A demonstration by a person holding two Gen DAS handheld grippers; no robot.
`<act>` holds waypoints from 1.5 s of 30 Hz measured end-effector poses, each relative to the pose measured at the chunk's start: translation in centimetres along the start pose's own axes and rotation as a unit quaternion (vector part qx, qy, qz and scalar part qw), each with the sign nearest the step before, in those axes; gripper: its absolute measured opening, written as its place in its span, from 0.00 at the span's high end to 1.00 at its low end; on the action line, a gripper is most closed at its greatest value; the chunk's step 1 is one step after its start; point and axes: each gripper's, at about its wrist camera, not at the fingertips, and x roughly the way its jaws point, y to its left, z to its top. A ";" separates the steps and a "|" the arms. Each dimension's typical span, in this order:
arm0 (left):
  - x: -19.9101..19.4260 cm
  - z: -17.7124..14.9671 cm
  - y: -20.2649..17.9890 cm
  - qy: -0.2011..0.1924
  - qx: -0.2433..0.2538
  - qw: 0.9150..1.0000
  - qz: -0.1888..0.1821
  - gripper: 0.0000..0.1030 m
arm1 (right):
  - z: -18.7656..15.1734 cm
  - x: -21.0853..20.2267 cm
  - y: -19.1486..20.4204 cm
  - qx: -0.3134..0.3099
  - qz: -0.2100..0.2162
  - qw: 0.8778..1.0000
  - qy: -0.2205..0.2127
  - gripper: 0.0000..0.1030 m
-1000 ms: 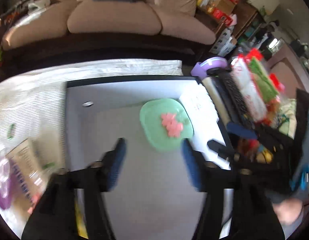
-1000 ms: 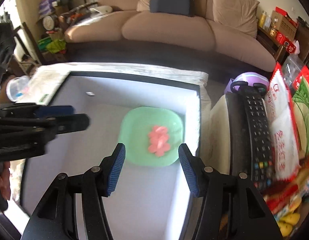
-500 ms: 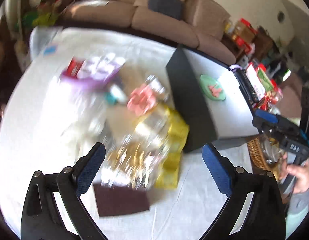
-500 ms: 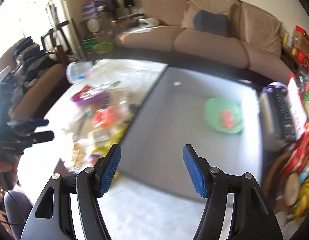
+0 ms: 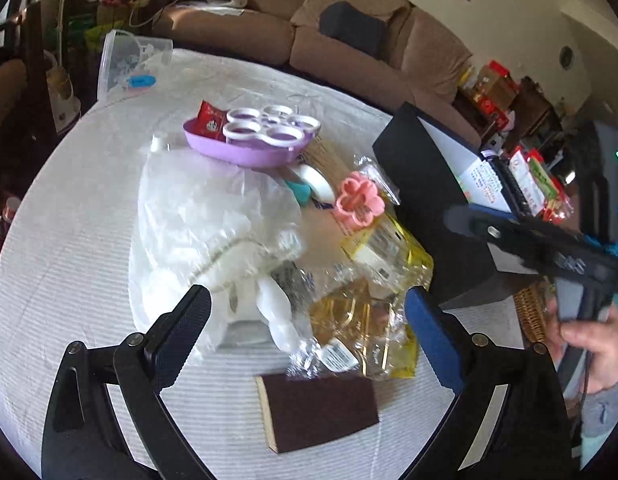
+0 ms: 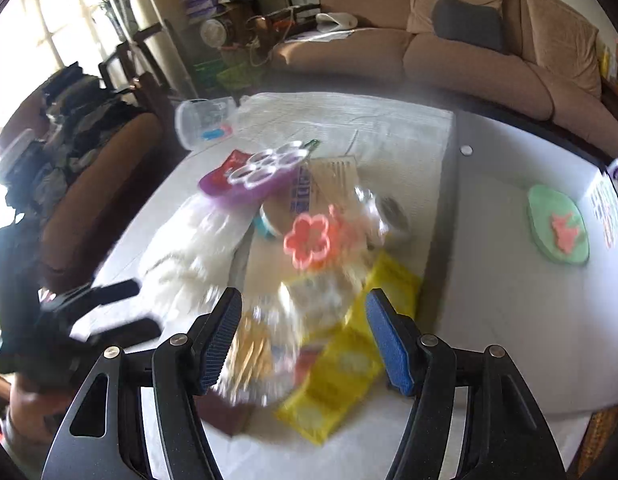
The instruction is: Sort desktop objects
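A heap of objects lies on the white tablecloth (image 5: 69, 240): a purple tray with a white ring insert (image 5: 249, 140), a red packet (image 5: 211, 120), a pink flower piece (image 5: 359, 200), a white plastic bag (image 5: 205, 224), a yellow package (image 5: 389, 264), a clear wrapper with golden contents (image 5: 357, 320) and a brown sponge (image 5: 317, 412). My left gripper (image 5: 307, 308) hangs wide open over the near side of the heap, holding nothing. My right gripper (image 6: 303, 304) is open and empty above the yellow package (image 6: 337, 364). A green plate (image 6: 557, 228) with pink pieces lies in the black box (image 5: 429, 200).
A clear plastic container (image 5: 125, 64) stands at the table's far left corner. A remote and snack packets (image 5: 525, 192) lie right of the box, with a wicker basket (image 5: 533, 312) below. A person's hand (image 5: 589, 340) holds the right gripper. A brown sofa (image 5: 349, 52) runs behind the table.
Both grippers swung left, away from the green plate in the box, to above the heap on the cloth. The left jaws spread much wider, the right jaws a little wider.
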 end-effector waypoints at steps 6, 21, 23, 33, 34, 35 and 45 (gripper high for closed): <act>1.0 0.3 0.7 0.005 0.023 1.000 -0.013 0.05 | 4.6 6.8 1.1 -0.045 -0.083 0.995 0.037 0.35; 2.0 1.6 0.9 0.025 -0.004 0.997 -0.075 0.05 | 4.5 14.2 1.9 -0.236 -0.131 0.954 0.128 0.67; 2.2 1.7 1.1 0.027 -0.013 0.996 -0.082 0.05 | 4.6 13.5 1.7 -0.227 -0.130 0.958 0.119 0.83; 1.4 1.0 -2.3 0.018 0.061 0.991 -0.118 0.05 | 4.8 4.1 -1.3 -0.025 0.037 0.998 0.038 0.83; 1.4 0.7 -3.3 0.027 0.080 0.987 -0.140 0.05 | 4.3 2.7 -1.8 0.001 0.067 0.997 0.029 0.83; 1.4 0.3 -4.0 0.035 0.095 0.983 -0.154 0.05 | 3.9 1.5 -2.2 0.022 0.093 0.995 0.021 0.83; 5.5 -7.3 -11.6 0.168 0.234 0.928 -0.234 0.05 | -2.5 -7.5 -5.8 0.107 0.159 0.981 -0.023 0.83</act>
